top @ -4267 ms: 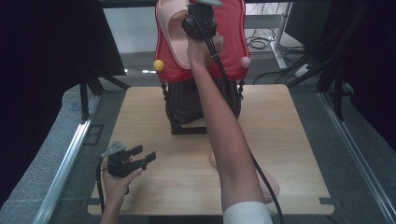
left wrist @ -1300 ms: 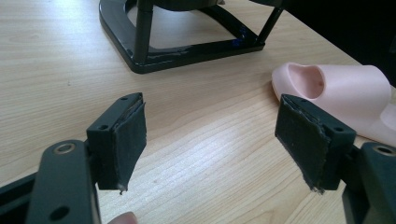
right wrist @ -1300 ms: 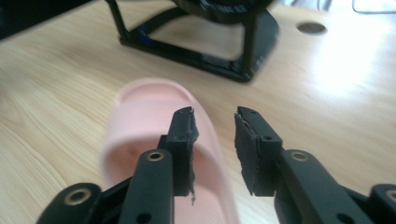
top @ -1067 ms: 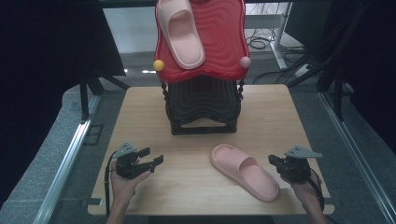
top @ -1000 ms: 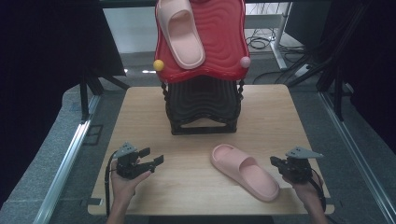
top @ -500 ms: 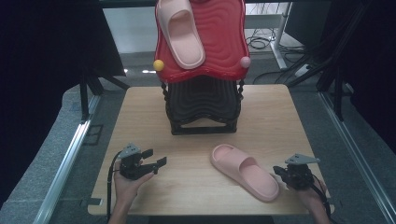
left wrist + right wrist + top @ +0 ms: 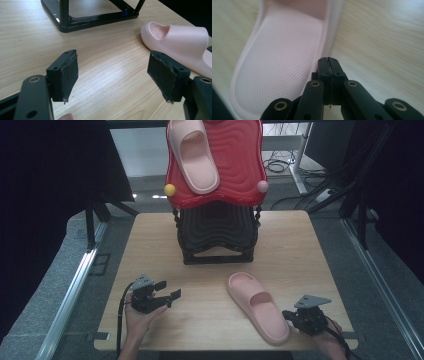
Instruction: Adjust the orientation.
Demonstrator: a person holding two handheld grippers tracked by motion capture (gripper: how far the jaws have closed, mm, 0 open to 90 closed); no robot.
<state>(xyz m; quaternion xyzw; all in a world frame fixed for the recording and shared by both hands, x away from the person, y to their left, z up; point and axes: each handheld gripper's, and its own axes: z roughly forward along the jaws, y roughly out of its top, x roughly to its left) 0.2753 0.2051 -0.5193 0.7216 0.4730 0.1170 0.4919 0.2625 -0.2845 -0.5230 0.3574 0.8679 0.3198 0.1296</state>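
One pink slipper lies flat on the wooden table, heel toward the near edge. A second pink slipper rests on the red wavy rack at the back. My right gripper is low at the front right, shut and holding nothing. In the right gripper view its tips sit beside the heel rim of the slipper. My left gripper rests at the front left, open and holding nothing. In the left gripper view its jaws stand wide apart, with the slipper's toe beyond the right one.
A black wire stand carries the red rack in the middle of the table's far half, and its base lies ahead of my left gripper. Dark curtains and metal rails flank the table. Cables lie on the floor behind.
My right arm has come back from the rack, where it held the first slipper. Over the last second the right gripper slid toward the near edge, by the heel. The left gripper barely shifted.
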